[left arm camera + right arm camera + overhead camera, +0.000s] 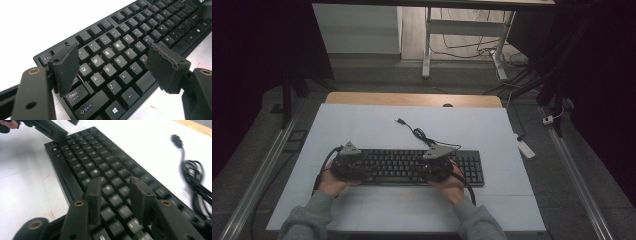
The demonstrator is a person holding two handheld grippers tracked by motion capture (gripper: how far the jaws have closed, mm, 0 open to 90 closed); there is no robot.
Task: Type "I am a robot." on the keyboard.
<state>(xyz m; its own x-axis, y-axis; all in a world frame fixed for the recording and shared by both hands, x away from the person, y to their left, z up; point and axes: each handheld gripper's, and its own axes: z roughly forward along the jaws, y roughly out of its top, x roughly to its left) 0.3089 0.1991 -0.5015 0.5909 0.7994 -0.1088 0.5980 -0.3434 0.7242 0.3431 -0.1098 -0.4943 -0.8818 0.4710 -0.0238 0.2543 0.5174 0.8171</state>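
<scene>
A black keyboard [412, 166] is being kept near the front of a white table [362, 130], its coiled cable [422, 134] lying just behind it. The left gripper [112, 62] is being held over the keyboard's left end with jaws wide apart; the right gripper [115, 195] is being held over its right half, jaws parted. A wooden edge [412, 99] is being shown at the far side, with grey floor [562, 165], desk legs [427, 45] and dark surroundings beyond.

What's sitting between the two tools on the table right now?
The middle stretch of the black keyboard lies between the left tool and the right tool; both hover over its keys, as the high view shows.
</scene>
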